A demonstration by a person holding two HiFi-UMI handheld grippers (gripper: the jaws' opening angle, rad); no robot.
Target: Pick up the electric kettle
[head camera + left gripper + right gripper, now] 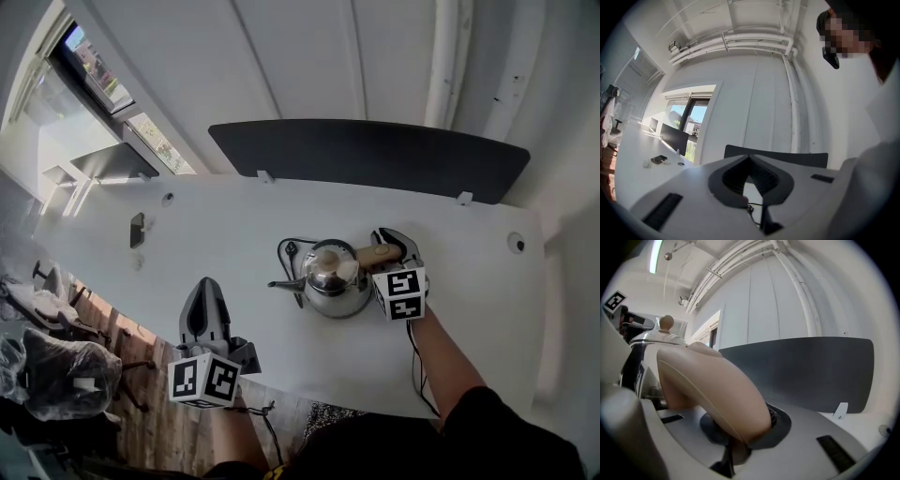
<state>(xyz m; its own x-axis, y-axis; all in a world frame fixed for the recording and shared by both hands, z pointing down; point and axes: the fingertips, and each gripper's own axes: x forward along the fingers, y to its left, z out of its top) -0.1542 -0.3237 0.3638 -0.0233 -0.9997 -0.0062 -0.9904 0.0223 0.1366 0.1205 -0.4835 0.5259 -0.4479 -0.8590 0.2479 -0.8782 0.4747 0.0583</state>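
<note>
Fingers (820, 430) of right gripper (392, 240): narrow, clamped on tan handle (712, 385) of electric kettle (333, 281); handle fills the gap between the dark pads.

Electric kettle: polished steel body, upright at middle of white table (234, 216). Spout (281, 284) points to head view's left; handle projects to the right, into right gripper. Round knob (328, 255) on lid. Black cord (286, 248) loops just behind the body.

Left gripper (204, 289): over near table edge, well apart from kettle on its spout side. Fingertips closed together, holding nothing; points level toward far wall.

Marker cubes: one on right gripper (401, 293), one on left gripper (204, 380). Only print legible: black-and-white square code patterns on cube faces.

Dark divider panel (375, 155): upright along far table edge, on two pale clips.

Small dark flat object (137, 230): lies on table's left part, far from kettle; kind not determinable.
</note>
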